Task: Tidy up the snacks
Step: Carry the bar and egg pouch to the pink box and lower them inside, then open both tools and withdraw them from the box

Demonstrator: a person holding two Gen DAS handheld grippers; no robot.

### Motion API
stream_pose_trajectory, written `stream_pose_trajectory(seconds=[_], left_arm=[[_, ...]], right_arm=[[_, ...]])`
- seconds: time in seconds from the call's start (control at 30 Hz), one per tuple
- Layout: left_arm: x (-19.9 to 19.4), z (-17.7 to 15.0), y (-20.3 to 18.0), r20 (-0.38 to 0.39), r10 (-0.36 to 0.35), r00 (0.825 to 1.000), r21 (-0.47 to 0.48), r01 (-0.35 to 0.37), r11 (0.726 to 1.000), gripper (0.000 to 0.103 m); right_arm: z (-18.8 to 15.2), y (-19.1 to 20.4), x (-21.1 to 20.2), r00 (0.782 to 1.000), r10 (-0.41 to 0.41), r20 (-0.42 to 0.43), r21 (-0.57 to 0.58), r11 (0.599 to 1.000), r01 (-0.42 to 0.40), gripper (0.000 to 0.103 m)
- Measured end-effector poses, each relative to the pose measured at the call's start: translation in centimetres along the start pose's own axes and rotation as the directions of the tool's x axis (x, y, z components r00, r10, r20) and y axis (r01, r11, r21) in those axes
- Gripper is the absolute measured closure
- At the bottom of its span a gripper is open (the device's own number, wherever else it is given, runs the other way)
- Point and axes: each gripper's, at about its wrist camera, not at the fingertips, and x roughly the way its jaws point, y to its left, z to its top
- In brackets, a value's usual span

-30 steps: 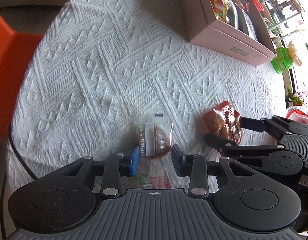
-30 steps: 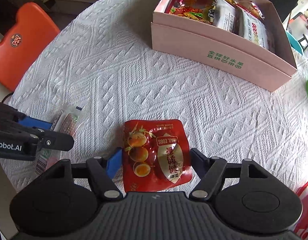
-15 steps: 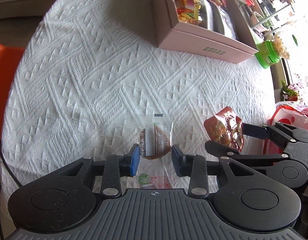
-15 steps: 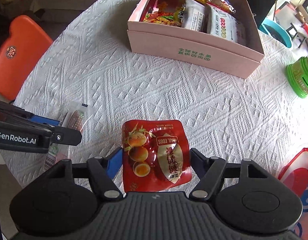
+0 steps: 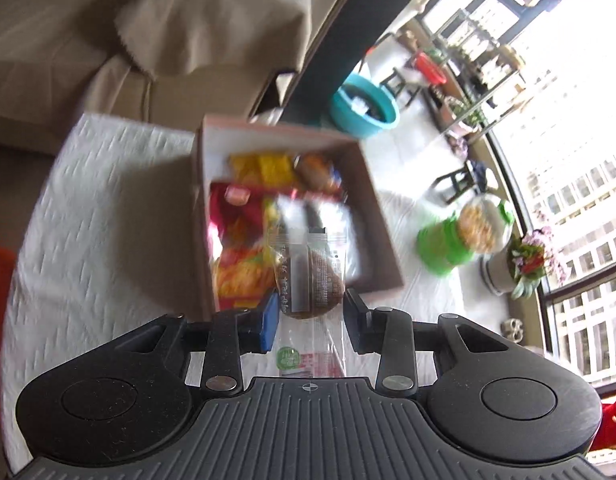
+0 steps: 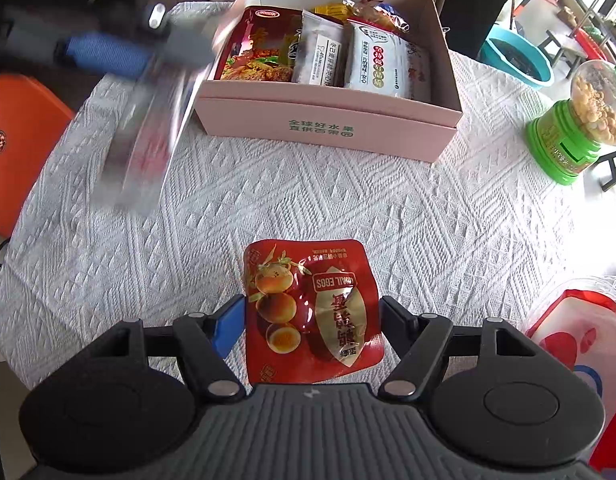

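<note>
- The right gripper holds a red quail-egg pouch between its fingers; the jaws stand a moderate way apart, closed to the width of the pouch, which they grip at both side edges.
- That pouch is lifted above the white textured tablecloth, its printed face turned up toward the camera.
- The left gripper grips a clear-wrapped brown pastry; its jaws are narrowed onto the wrapper, the blue pad against one edge and the black pad against the other.
- In the left wrist view the pastry hangs in front of the near wall of the pink cardboard box, over the box's contents; the picture is smeared.
- In the right wrist view the left gripper appears as a blur at the box's left end, with the wrapper dangling below it.
- The pink box sits on the far part of the table, packed with upright snack packets.
- To the right of the box stands a green-based candy dispenser; an orange chair is at the left edge.
</note>
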Motion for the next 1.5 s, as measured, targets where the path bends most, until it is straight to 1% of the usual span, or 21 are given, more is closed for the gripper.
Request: stream_pose_trajectory(seconds=[0.03, 0.1, 0.2, 0.27, 0.33, 0.43, 0.5, 0.6, 0.7, 0.77, 0.8, 0.87, 0.9, 0.93, 1.03, 1.07, 1.13, 1.3, 1.37, 1.43, 1.5], left_arm=[[0.1, 1.7, -0.5, 0.032, -0.031, 0.999, 0.006, 0.031, 1.000, 0.060], [0.7, 4.0, -1.0, 0.067, -0.072, 0.995, 0.007, 0.071, 0.997, 0.062], [2.0, 5.5, -1.6, 0.068, -0.068, 0.995, 0.004, 0.068, 0.998, 0.062], [2.1, 5.1, -1.4, 0.075, -0.058, 0.995, 0.028, 0.056, 0.998, 0.062], [2.1, 3.7, -0.5, 0.086, -0.028, 0.996, 0.031, 0.025, 0.999, 0.062], [0.9, 1.0, 2.1, 0.100, 0.039, 0.994, -0.001, -0.039, 0.999, 0.062], [-0.8, -0.7, 4.1, 0.115, 0.073, 0.991, -0.041, -0.069, 0.997, 0.062], [-3.4, -2.9, 5.9, 0.140, 0.085, 0.986, -0.116, -0.069, 0.991, 0.062], [-5.7, -4.3, 6.1, 0.169, 0.108, 0.980, -0.118, -0.089, 0.989, 0.063], [-7.1, -4.8, 6.0, 0.189, 0.125, 0.974, -0.102, -0.107, 0.989, 0.065], [-7.6, -5.0, 6.1, 0.200, 0.130, 0.971, -0.101, -0.112, 0.989, 0.066], [-8.2, -5.4, 6.7, 0.214, 0.142, 0.966, -0.116, -0.120, 0.986, 0.069], [-8.4, -5.6, 7.1, 0.218, 0.150, 0.964, -0.128, -0.124, 0.984, 0.074], [-8.5, -5.8, 7.4, 0.220, 0.155, 0.963, -0.136, -0.127, 0.982, 0.082], [-8.5, -6.5, 7.3, 0.217, 0.168, 0.962, -0.113, -0.146, 0.983, 0.083], [-8.4, -6.9, 6.8, 0.214, 0.170, 0.962, -0.089, -0.154, 0.984, 0.084], [-8.2, -7.9, 5.6, 0.211, 0.179, 0.961, -0.039, -0.175, 0.984, 0.085], [-7.1, -11.4, 2.4, 0.184, 0.216, 0.959, 0.042, -0.227, 0.973, 0.089], [-6.5, -12.7, 1.1, 0.173, 0.233, 0.957, 0.079, -0.249, 0.965, 0.089], [-6.1, -14.0, -0.2, 0.168, 0.273, 0.947, 0.103, -0.292, 0.951, 0.089], [-5.9, -14.8, -1.2, 0.169, 0.333, 0.928, 0.109, -0.353, 0.929, 0.089]], right_arm=[[0.1, -0.1, -0.1, 1.000, 0.002, 0.001, 0.003, 1.000, -0.002, 0.031], [0.2, -0.3, -0.2, 1.000, 0.002, 0.003, 0.008, 1.000, -0.002, 0.031], [0.2, -0.5, -0.4, 1.000, 0.001, 0.005, 0.023, 1.000, -0.001, 0.031], [0.2, -0.8, -0.5, 1.000, 0.002, 0.007, 0.041, 0.999, -0.002, 0.031], [0.2, -1.2, -0.7, 1.000, 0.006, 0.014, 0.063, 0.998, -0.007, 0.031], [0.5, -1.9, -2.4, 0.995, 0.001, 0.102, 0.100, 0.995, -0.011, 0.031], [1.4, -2.1, -4.5, 0.977, -0.023, 0.212, 0.104, 0.995, 0.001, 0.031], [4.0, -2.3, -7.2, 0.926, -0.071, 0.370, 0.107, 0.994, 0.033, 0.031], [7.7, -2.1, -8.2, 0.869, -0.116, 0.481, 0.122, 0.990, 0.065, 0.029], [9.9, -2.0, -8.2, 0.841, -0.125, 0.526, 0.120, 0.990, 0.072, 0.028], [10.8, -1.9, -8.0, 0.833, -0.122, 0.540, 0.113, 0.991, 0.072, 0.028], [11.9, -1.7, -7.7, 0.831, -0.122, 0.543, 0.095, 0.992, 0.084, 0.028], [12.1, -1.6, -7.6, 0.830, -0.126, 0.543, 0.088, 0.992, 0.094, 0.028], [12.1, -1.5, -7.7, 0.826, -0.127, 0.549, 0.084, 0.992, 0.097, 0.028], [10.5, -1.2, -8.1, 0.813, -0.108, 0.572, 0.079, 0.994, 0.076, 0.028], [9.7, -1.0, -8.1, 0.814, -0.088, 0.574, 0.071, 0.996, 0.057, 0.028], [7.7, -0.6, -8.1, 0.826, -0.045, 0.562, 0.038, 0.999, 0.028, 0.028], [1.4, 0.3, -7.6, 0.868, -0.014, 0.496, 0.027, 1.000, 0.001, 0.028], [-0.5, 0.4, -7.4, 0.884, -0.022, 0.467, 0.043, 0.999, 0.002, 0.028], [-1.5, 0.5, -7.2, 0.901, -0.024, 0.433, 0.051, 0.999, 0.002, 0.028], [-2.4, 0.5, -7.4, 0.910, -0.006, 0.413, 0.060, 0.998, -0.021, 0.028]])
